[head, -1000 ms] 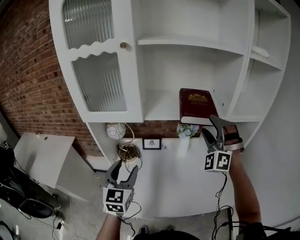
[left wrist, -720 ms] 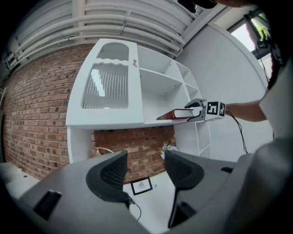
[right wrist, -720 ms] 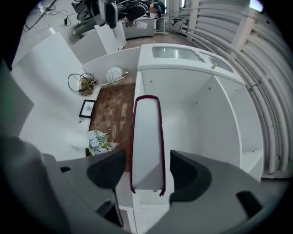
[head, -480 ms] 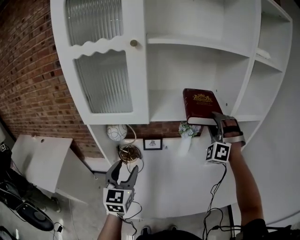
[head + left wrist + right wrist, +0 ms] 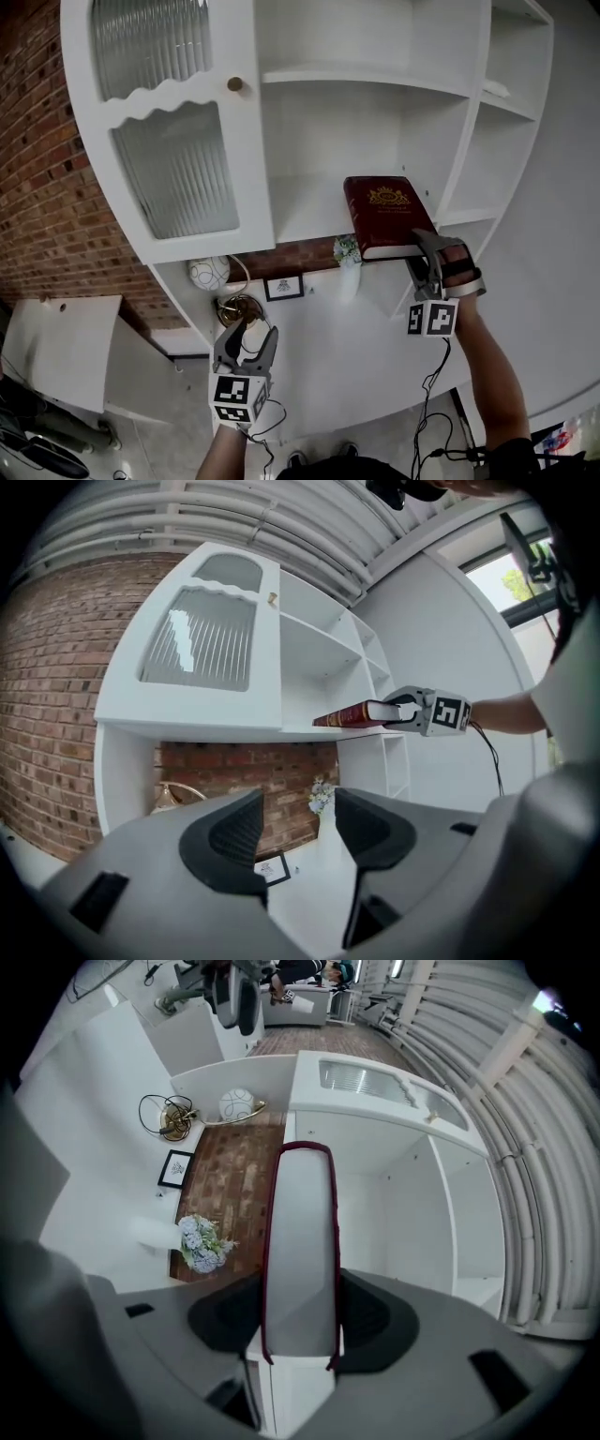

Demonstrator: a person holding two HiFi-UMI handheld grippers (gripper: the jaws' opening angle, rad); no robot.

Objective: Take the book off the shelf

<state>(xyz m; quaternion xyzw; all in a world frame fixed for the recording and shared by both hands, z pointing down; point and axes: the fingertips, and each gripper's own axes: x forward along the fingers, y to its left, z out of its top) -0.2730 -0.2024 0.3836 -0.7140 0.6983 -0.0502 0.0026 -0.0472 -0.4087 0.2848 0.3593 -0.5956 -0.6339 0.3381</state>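
Note:
A dark red book (image 5: 384, 211) with a gold crest lies flat on the white shelf (image 5: 309, 225), its near end sticking out over the edge. My right gripper (image 5: 422, 248) reaches level at that end. Its jaws have just been closing, and in the right gripper view both pads (image 5: 375, 1316) sit against the covers of the book (image 5: 300, 1241). My left gripper (image 5: 246, 333) hangs lower, in front of the white counter. Its jaws have just closed slightly, still wide with nothing between them. The left gripper view shows the book (image 5: 361, 714) and the right gripper (image 5: 412, 712) at the shelf.
A ribbed glass cabinet door (image 5: 173, 169) hangs left of the open shelf. Below it, against a brick wall, stand a small vase of flowers (image 5: 347, 258), a framed picture (image 5: 283, 287) and a round white ornament (image 5: 208, 273). More white compartments (image 5: 487, 159) lie to the right.
The right gripper's jaws have narrowed onto the book's overhanging end. The left gripper has shifted only slightly. The head view has drifted, so the cabinet sits a little further left.

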